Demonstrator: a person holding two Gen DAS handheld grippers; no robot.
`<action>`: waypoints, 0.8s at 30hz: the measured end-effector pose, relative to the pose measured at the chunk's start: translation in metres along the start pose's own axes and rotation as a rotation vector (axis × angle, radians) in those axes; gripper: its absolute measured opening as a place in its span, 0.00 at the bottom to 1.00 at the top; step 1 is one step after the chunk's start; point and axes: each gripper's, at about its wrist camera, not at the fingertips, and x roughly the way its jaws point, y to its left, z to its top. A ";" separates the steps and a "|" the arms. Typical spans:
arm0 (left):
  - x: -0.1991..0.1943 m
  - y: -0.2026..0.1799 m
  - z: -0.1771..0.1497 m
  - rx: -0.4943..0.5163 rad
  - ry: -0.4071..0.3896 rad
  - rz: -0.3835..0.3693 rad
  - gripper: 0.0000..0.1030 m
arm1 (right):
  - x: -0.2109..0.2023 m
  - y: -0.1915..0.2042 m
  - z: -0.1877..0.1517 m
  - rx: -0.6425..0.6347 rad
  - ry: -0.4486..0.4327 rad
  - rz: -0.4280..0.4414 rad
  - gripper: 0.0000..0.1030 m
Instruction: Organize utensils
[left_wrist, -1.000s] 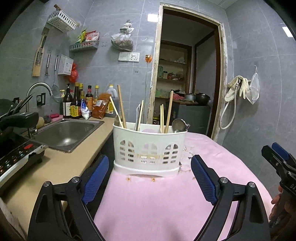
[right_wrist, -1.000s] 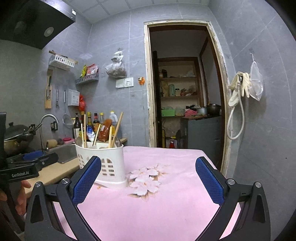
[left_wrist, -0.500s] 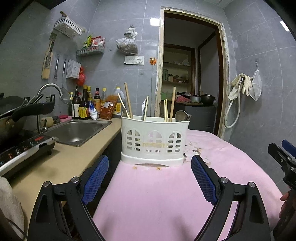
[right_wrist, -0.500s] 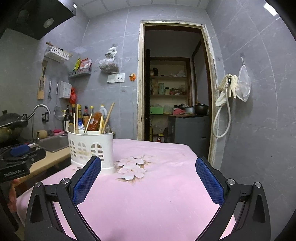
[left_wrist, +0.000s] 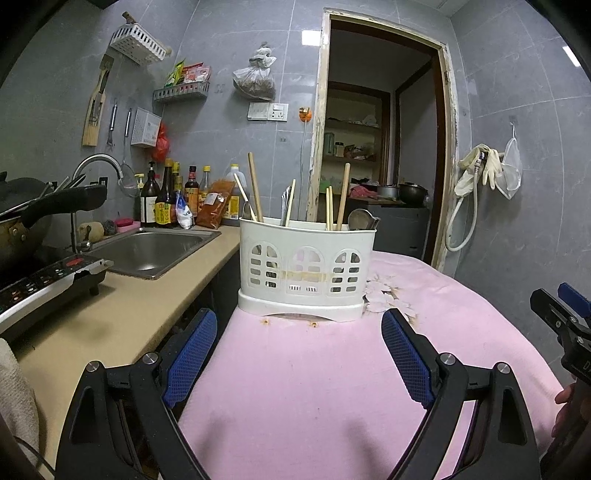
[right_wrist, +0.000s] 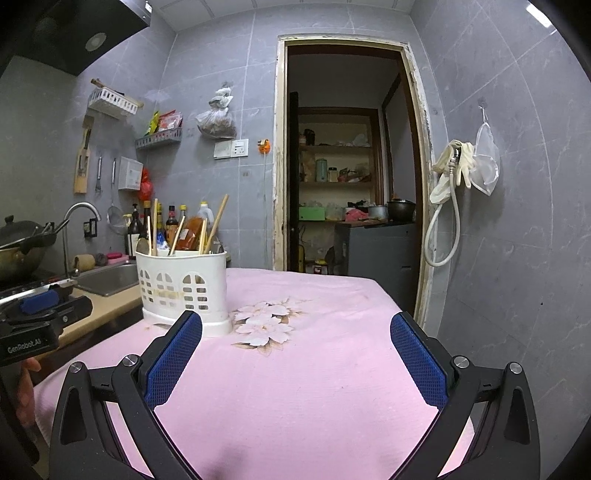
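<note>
1. The tabletop (left_wrist: 332, 387) was covered with a soft pink cloth printed with a pale flower motif (right_wrist: 266, 325), and it filled the space ahead of both hand-held grippers.
2. The left hand-held gripper (left_wrist: 299, 354) was spread wide with nothing between its blue, mesh-textured pads (left_wrist: 190, 354); it hovered low over the cloth.
3. Straight ahead of it, near but not touching, stood the utensil caddy (left_wrist: 306, 273), a white plastic holder with a curved front, arched cut-out windows and a stepped base (a yellowed strip of tape crossed its front).
4. Wooden chopsticks (left_wrist: 255, 192) leaned upright in the caddy, with a metal spoon (left_wrist: 360, 219) bowl showing at its right end.
5. The right hand-held gripper (right_wrist: 295, 358) was likewise held apart and empty, with the caddy (right_wrist: 183, 288) ahead and to its left, just beyond its left pad.
6. Left of the left gripper ran a beige counter (left_wrist: 122, 314) with a steel sink (left_wrist: 147, 251), a curved tap, sauce bottles (left_wrist: 162, 199) and a dark wok (left_wrist: 22, 218) on a cooker.
7. The walls were grey tile; beyond the caddy an open doorway (right_wrist: 347, 155) showed shelves, and to its right hung rubber gloves (right_wrist: 458, 166) and a hose.
</note>
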 end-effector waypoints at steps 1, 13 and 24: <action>0.000 0.000 0.000 0.000 0.000 0.000 0.85 | 0.000 0.000 0.000 -0.001 0.000 0.000 1.00; 0.000 0.003 0.000 -0.007 -0.004 0.004 0.85 | 0.000 0.002 -0.001 -0.003 0.003 0.003 1.00; -0.001 0.002 0.000 -0.006 -0.005 0.005 0.85 | 0.001 0.001 -0.001 -0.003 0.004 0.003 1.00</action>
